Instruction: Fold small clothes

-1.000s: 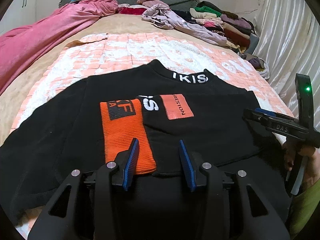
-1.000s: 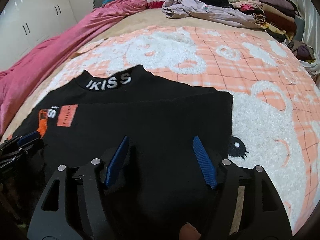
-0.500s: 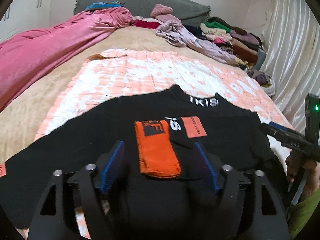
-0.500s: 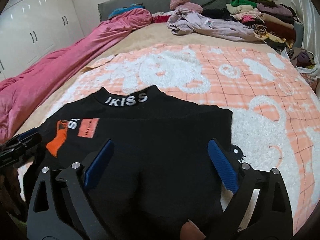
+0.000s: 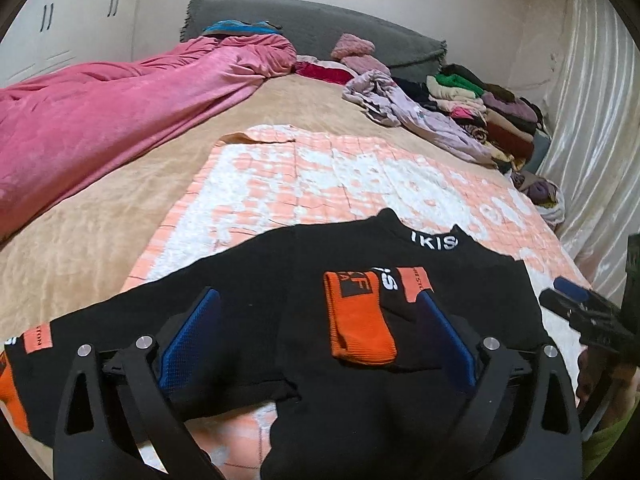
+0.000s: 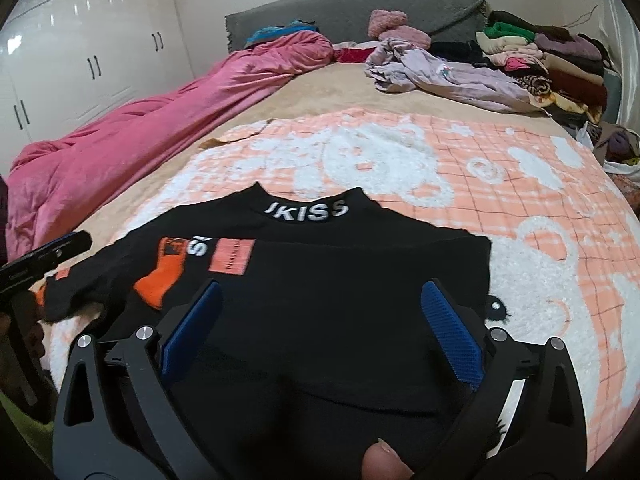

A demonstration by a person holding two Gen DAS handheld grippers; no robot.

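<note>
Since the earlier frames, both grippers are being seen drawn back and higher above the black sweater, their jaws having just been opening with nothing between them. The left gripper and right gripper are being held wide, angled downward. The sweater is lying on a peach-and-white blanket on the bed, collar pointing toward the grey headboard, one orange-cuffed sleeve folded across it.
</note>
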